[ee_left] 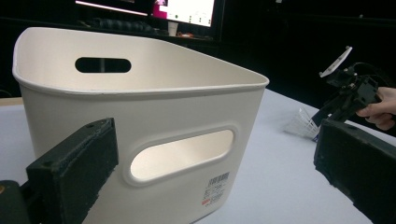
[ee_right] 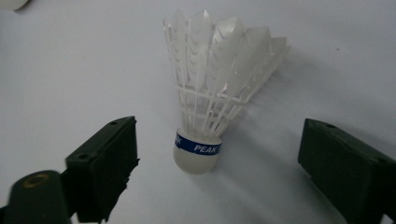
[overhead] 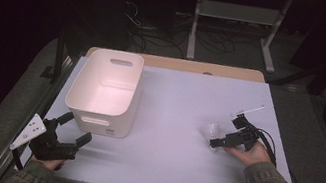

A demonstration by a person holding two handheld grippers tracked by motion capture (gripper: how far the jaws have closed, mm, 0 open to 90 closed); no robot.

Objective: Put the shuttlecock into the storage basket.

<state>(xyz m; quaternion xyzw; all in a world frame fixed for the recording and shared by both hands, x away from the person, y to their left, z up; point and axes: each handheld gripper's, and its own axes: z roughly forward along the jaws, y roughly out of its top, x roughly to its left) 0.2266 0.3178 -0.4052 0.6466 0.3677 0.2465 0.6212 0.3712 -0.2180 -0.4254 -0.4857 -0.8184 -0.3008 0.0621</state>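
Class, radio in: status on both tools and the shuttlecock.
Right tool open, straddling shuttlecock, no contact. Left tool open, by the white bin. Path clear.

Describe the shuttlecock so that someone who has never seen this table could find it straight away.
Start from the white table and look to its right half, well away from the white basket at the left. There the shuttlecock lies on its side between the open jaws of the right gripper. It is translucent white plastic with a rounded cap and a blue band that reads PEAK.
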